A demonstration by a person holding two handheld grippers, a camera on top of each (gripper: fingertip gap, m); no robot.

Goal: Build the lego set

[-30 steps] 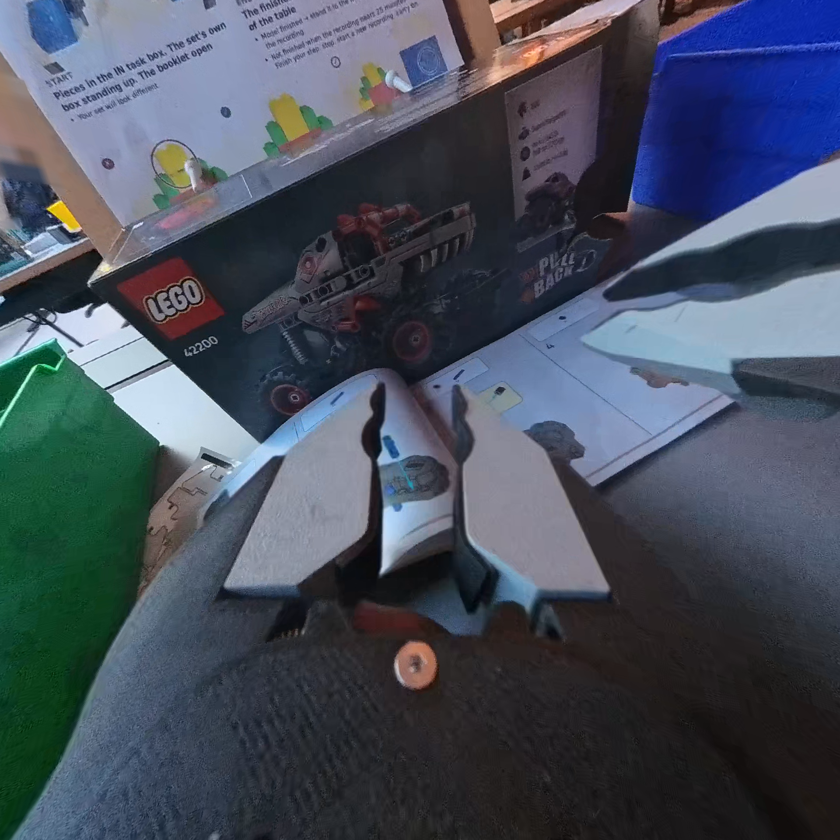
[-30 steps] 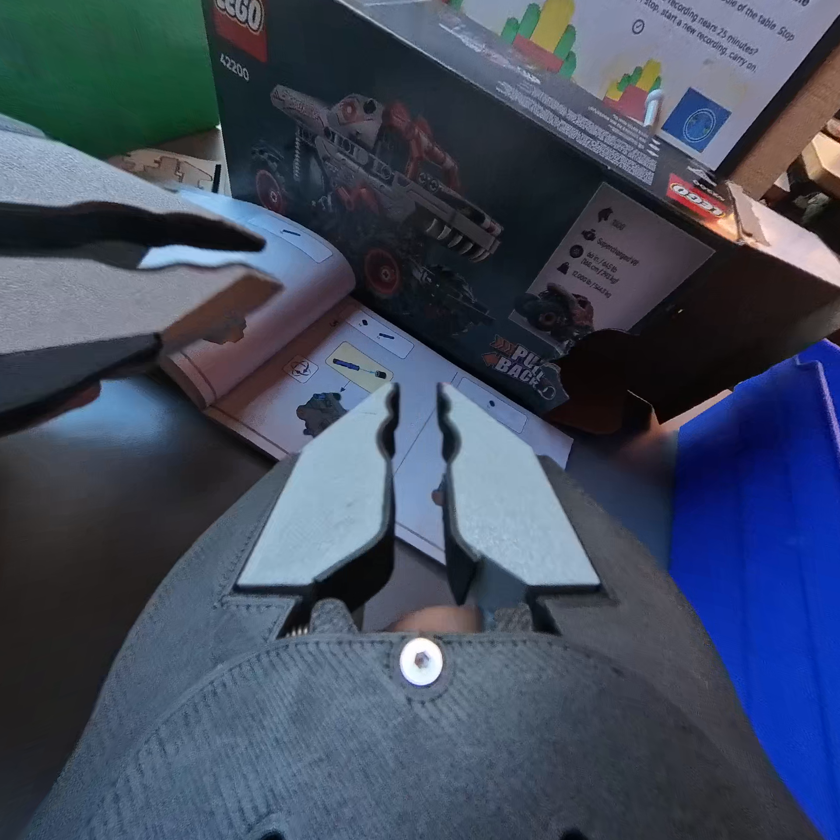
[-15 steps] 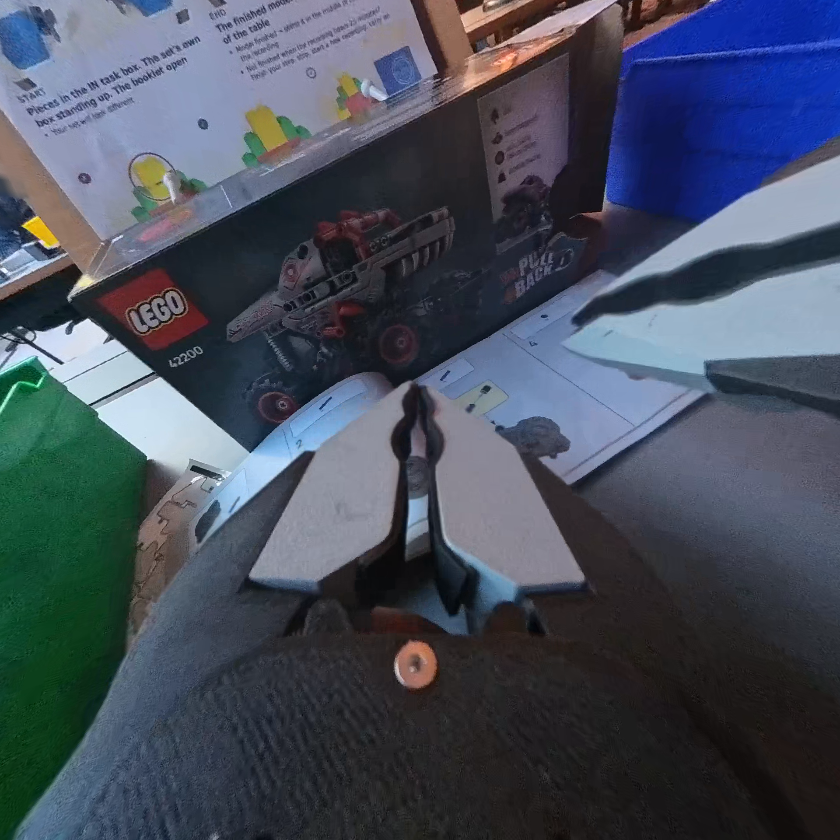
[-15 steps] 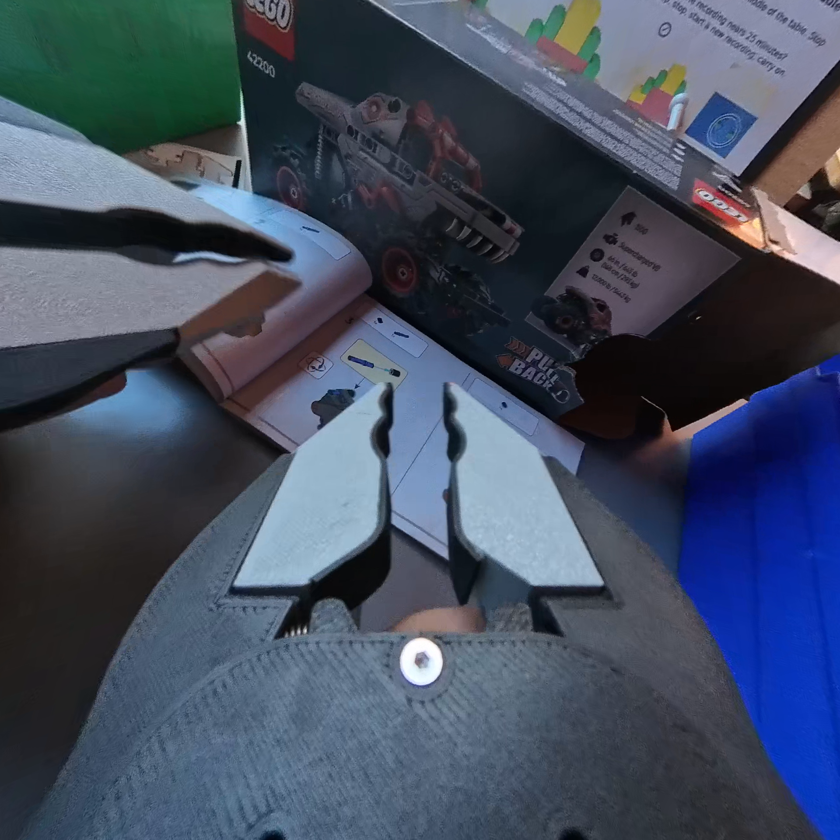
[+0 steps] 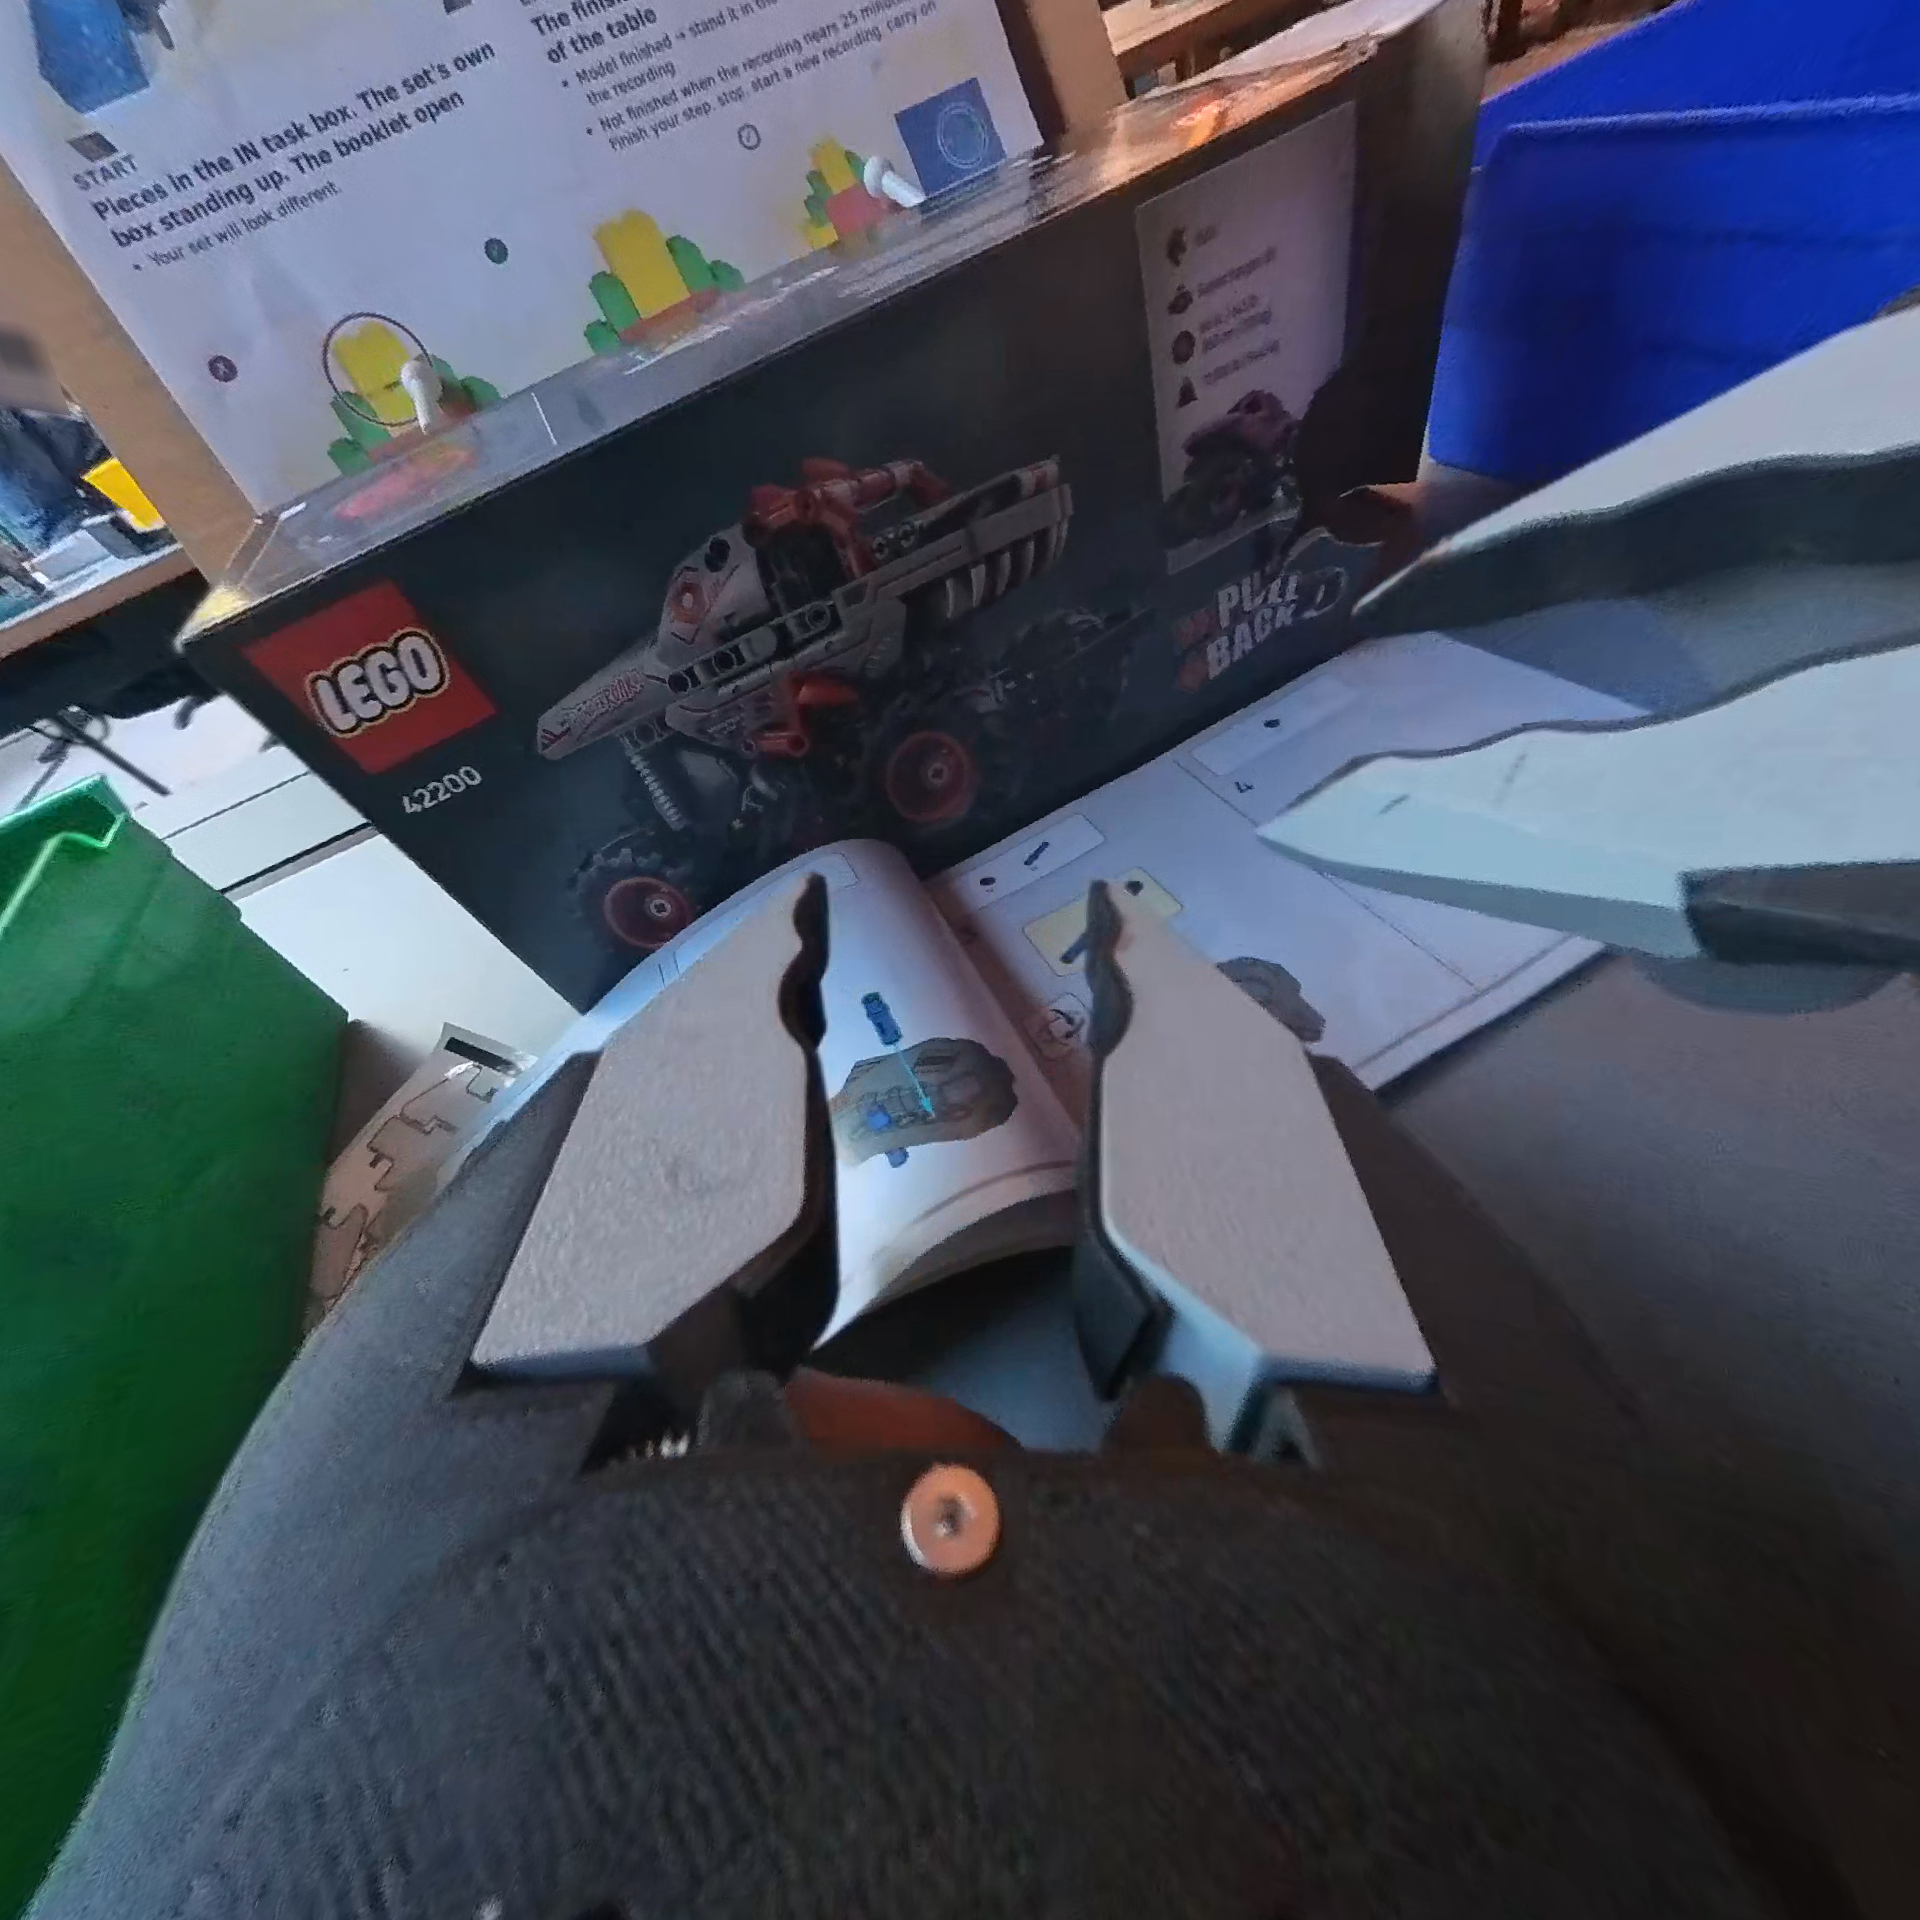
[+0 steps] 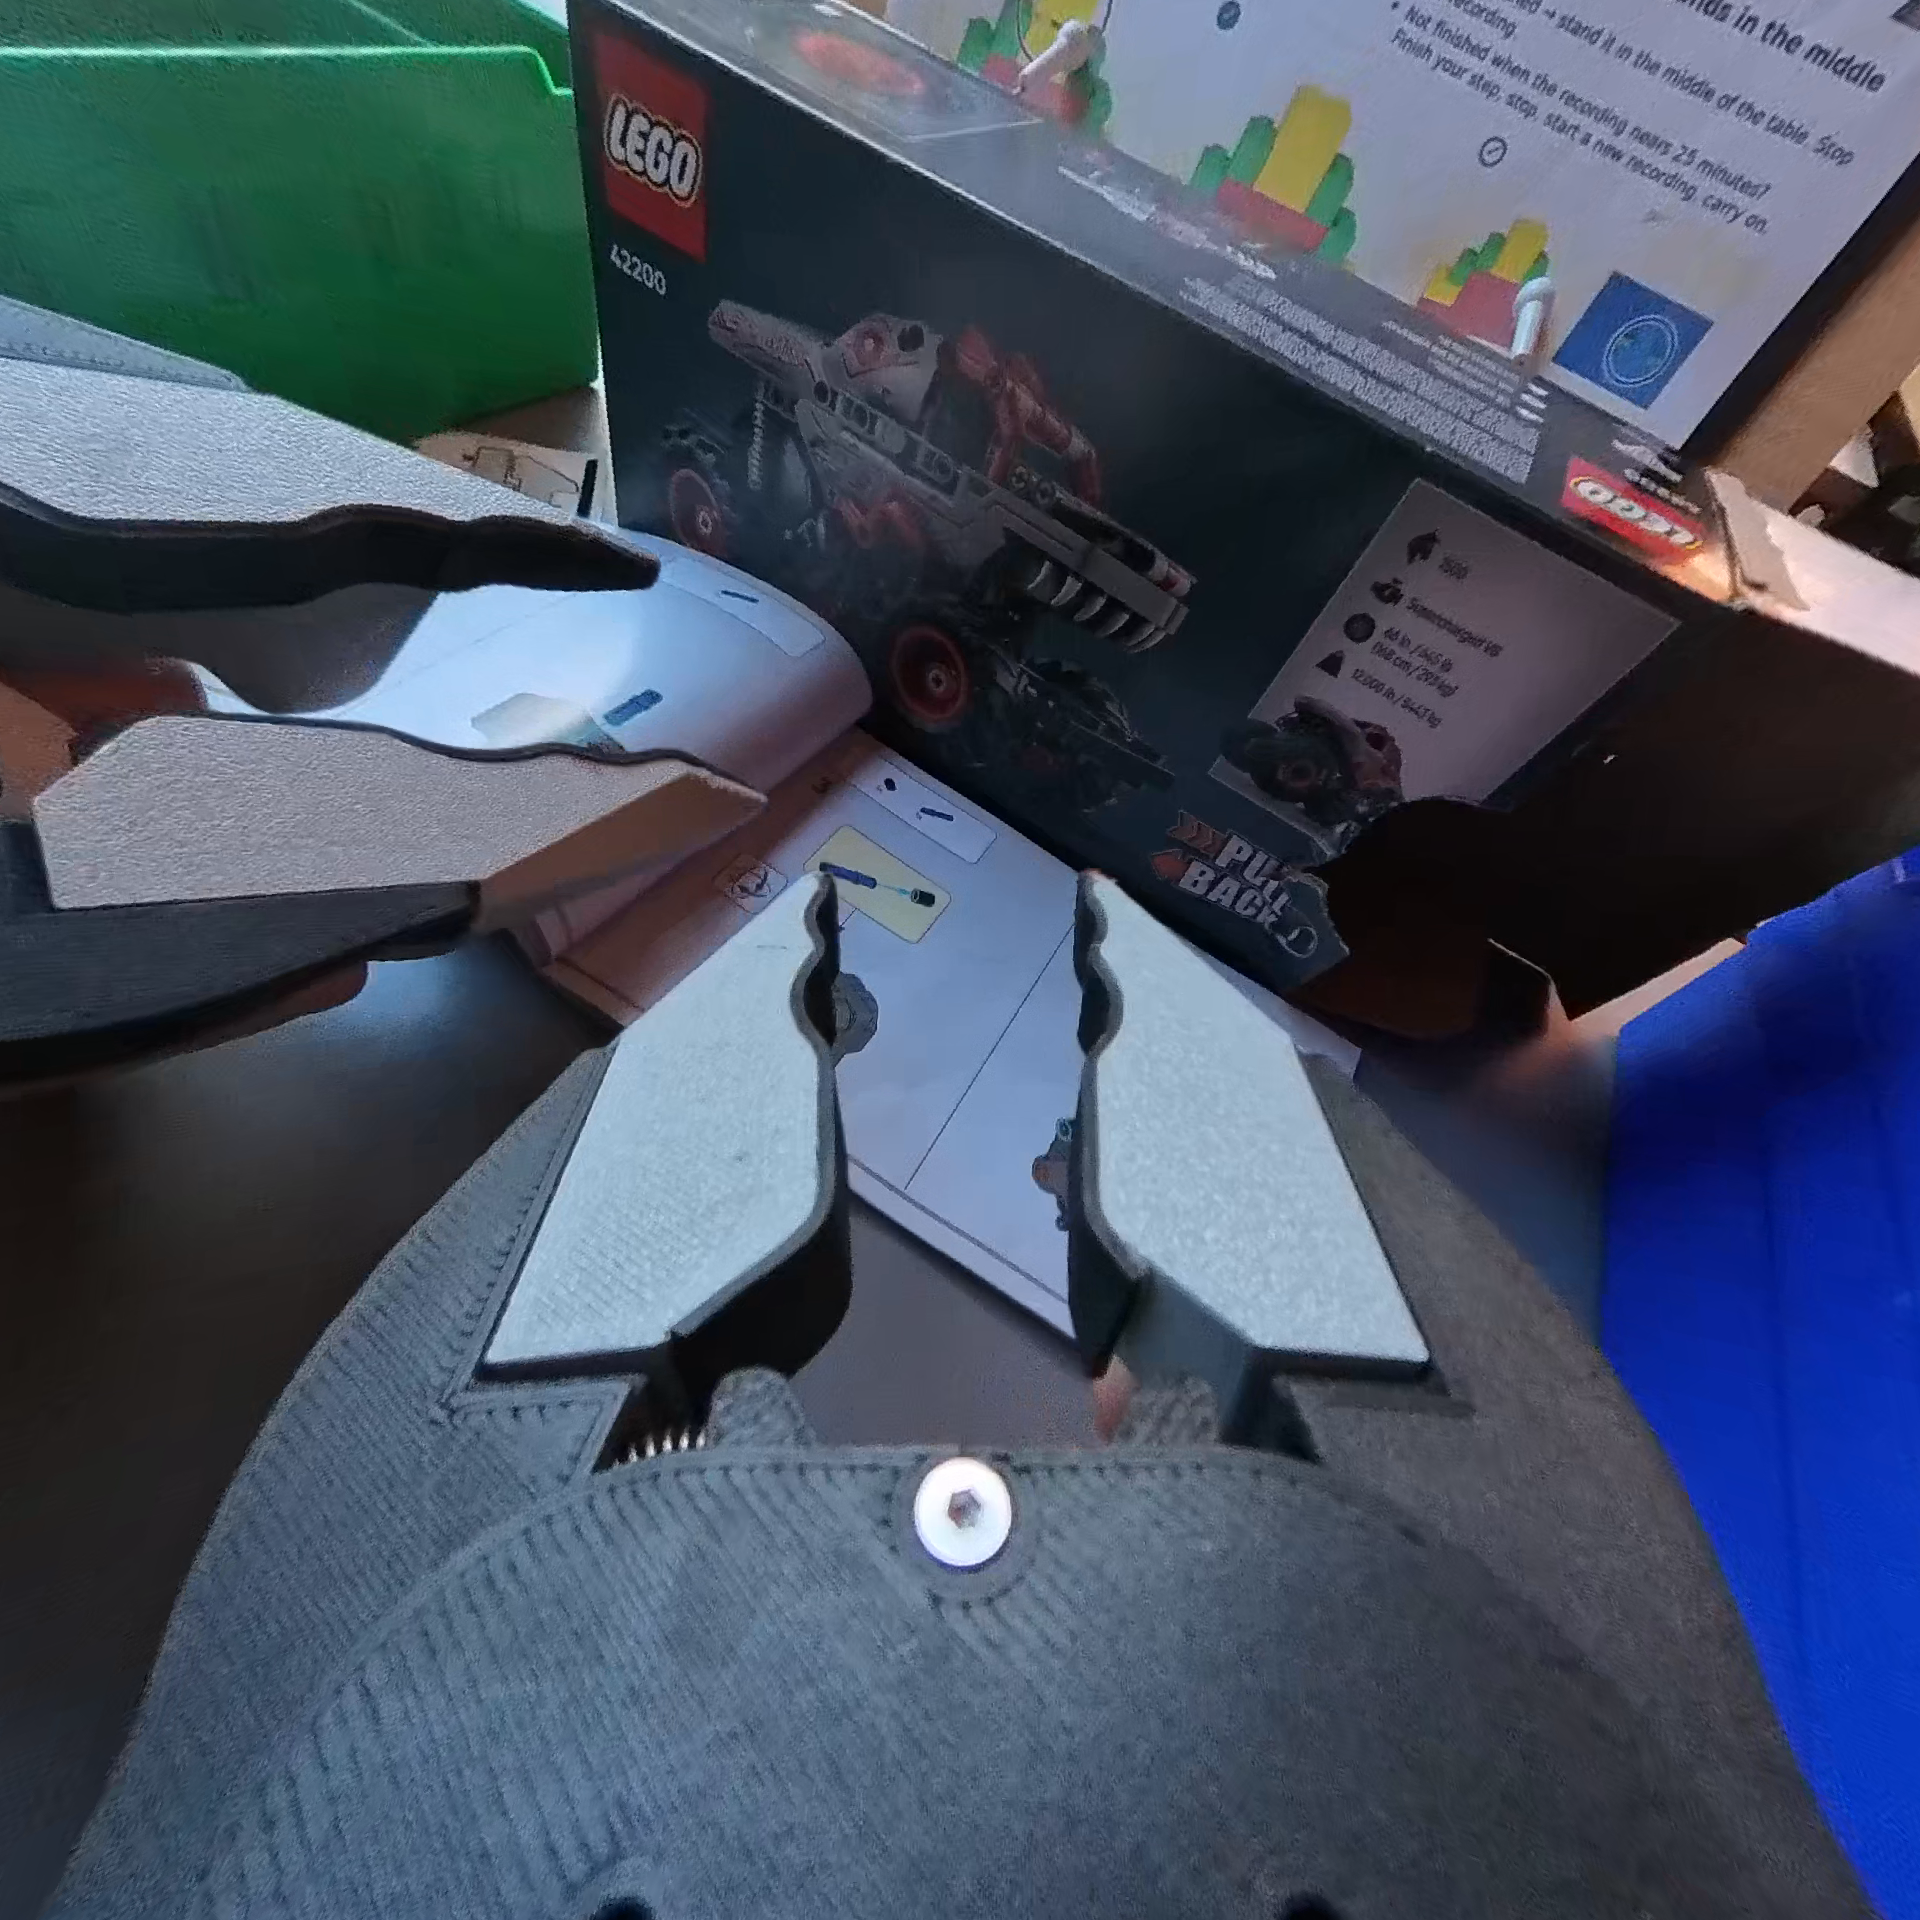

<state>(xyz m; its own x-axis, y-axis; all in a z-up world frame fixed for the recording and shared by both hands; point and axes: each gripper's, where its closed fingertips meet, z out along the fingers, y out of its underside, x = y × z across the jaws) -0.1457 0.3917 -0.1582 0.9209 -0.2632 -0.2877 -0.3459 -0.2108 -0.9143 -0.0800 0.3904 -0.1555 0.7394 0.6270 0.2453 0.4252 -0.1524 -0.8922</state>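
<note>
Paper booklet, open on the dark bench at the foot of the upright set box; right page flat, left page arched up in a loose curl. Likely light, limp and easy to crease: best taken by a page's free edge, thin and hard to get under, or simply pressed flat near the spine. As for the box, probably stiff but hollow and light, standing on its long edge and apt to tip if nudged from the front; best gripped at a top corner or an end flap. No loose pieces in either view; whether in the bins or elsewhere, cannot tell. Left tongs spread apart and empty, hovering over the curled page; right tongs likewise apart and empty, over the flat page, close beside the other pair. Smooth bench, seemingly offering paper little grip. Green bin close on the left, blue bin on the right, printed sheet propped behind the box; tight working room between.
</note>
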